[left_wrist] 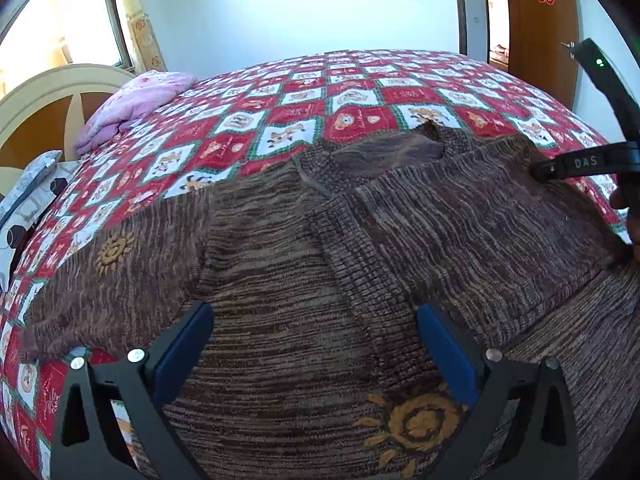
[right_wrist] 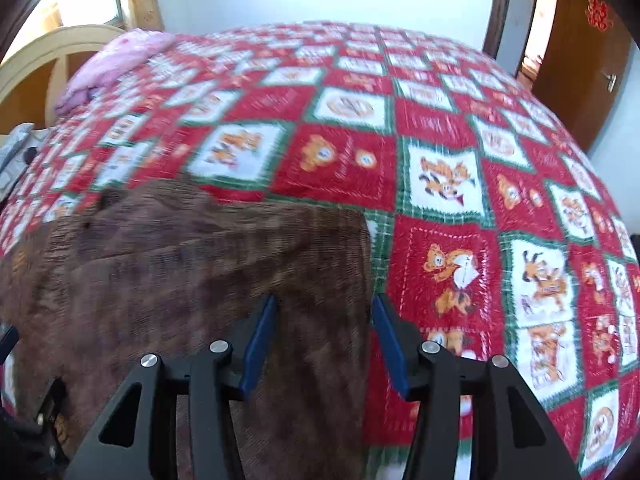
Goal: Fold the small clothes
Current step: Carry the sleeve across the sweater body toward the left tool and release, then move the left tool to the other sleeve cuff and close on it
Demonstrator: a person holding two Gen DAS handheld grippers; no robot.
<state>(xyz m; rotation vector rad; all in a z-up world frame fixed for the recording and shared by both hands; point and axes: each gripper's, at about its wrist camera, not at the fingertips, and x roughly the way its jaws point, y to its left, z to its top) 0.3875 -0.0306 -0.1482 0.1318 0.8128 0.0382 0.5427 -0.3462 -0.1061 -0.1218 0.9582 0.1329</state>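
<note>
A small brown striped knit cardigan (left_wrist: 320,248) with orange sun motifs lies flat on the red patchwork quilt (left_wrist: 304,92), collar toward the far side. My left gripper (left_wrist: 314,320) is open and empty, hovering over the cardigan's lower front. My right gripper (right_wrist: 324,308) is open, its jaws standing over the cardigan's right edge (right_wrist: 224,264), one finger above the knit and one above the quilt (right_wrist: 460,200). The right gripper's body (left_wrist: 592,160) shows at the right side of the left wrist view, over the cardigan's shoulder. The right wrist view is blurred.
A pink pillow (left_wrist: 132,104) and a cream headboard (left_wrist: 52,84) lie at the far left. A grey patterned pillow (left_wrist: 28,196) is at the left edge. A brown door (left_wrist: 536,28) stands at the far right.
</note>
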